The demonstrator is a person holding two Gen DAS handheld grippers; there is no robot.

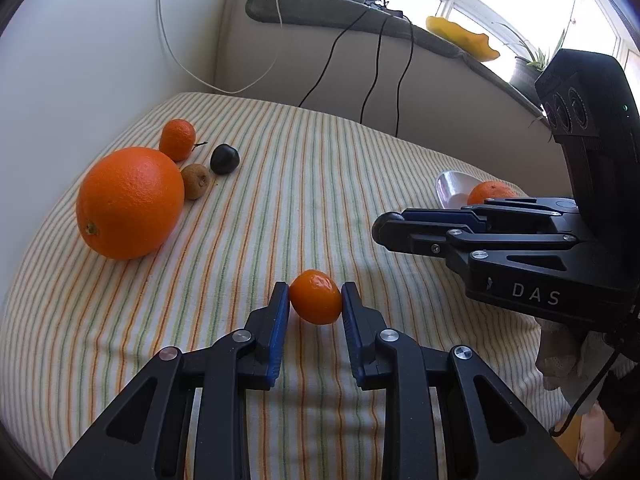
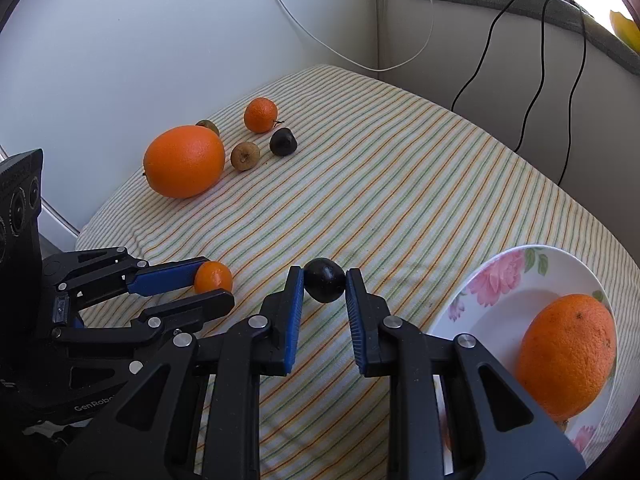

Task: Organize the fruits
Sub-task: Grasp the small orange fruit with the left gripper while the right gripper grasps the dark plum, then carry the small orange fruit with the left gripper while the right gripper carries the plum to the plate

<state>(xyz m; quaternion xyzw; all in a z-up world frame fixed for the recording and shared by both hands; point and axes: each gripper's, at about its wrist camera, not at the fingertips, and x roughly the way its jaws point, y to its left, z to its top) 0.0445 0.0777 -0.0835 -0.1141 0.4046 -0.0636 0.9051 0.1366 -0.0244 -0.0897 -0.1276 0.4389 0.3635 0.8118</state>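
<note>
My left gripper [image 1: 316,300] is shut on a small orange kumquat [image 1: 316,297] just above the striped cloth [image 1: 304,184]; the right wrist view shows the same kumquat [image 2: 213,277] between those blue pads. My right gripper [image 2: 324,282] is shut on a small dark fruit [image 2: 324,279], to the left of a flowered plate [image 2: 492,280] that holds a large orange [image 2: 568,354]. At the far left of the cloth lie a big orange [image 1: 130,202], a small tangerine [image 1: 177,139], a brown fruit [image 1: 195,181] and another dark fruit [image 1: 225,158].
A wall [image 2: 140,40] bounds the cloth on the left. Black cables [image 1: 376,80] and a white cable [image 1: 168,40] hang down the panel behind it. A sill at the back carries a yellow dish [image 1: 464,38] and a potted plant [image 1: 528,64].
</note>
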